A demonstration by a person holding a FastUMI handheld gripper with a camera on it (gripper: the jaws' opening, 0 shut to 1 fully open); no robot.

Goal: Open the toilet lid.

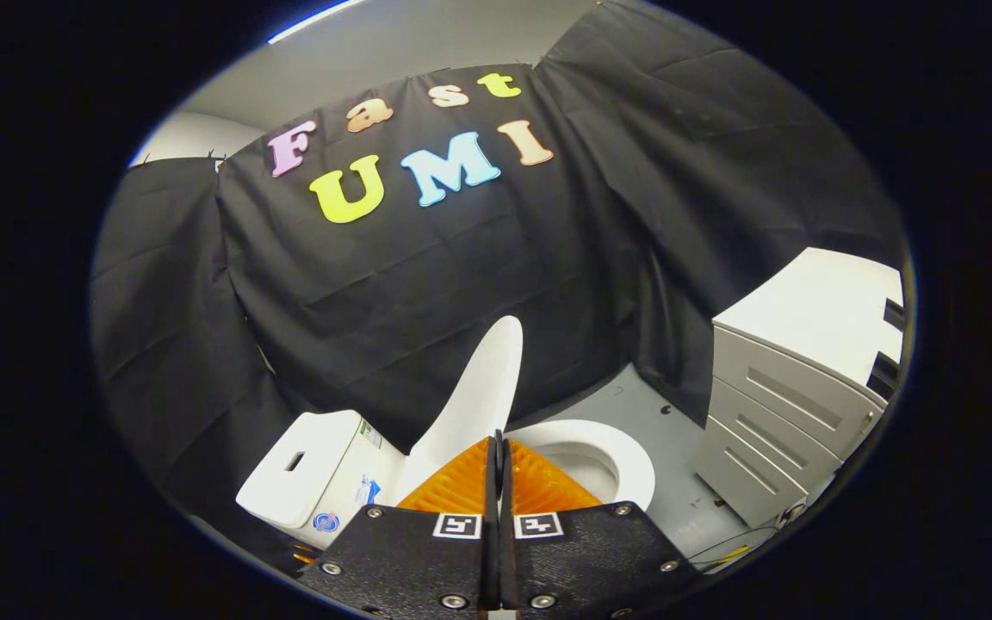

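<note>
Toilet lid [477,392] stands raised, pinched between gripper [499,449] fingers, grey floor [634,405] beyond

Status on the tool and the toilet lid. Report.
Tool shut, fingers together, nothing visibly between them. Toilet lid raised, just beyond fingers; seat down. No obstruction seen.

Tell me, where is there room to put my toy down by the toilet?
The bare grey floor between the toilet seat and the drawer cabinet is open. The cabinet's flat top is bare too. It is tight around the raised lid and tank, close to the black cloth wall. The claw is shut just before the lid.
</note>
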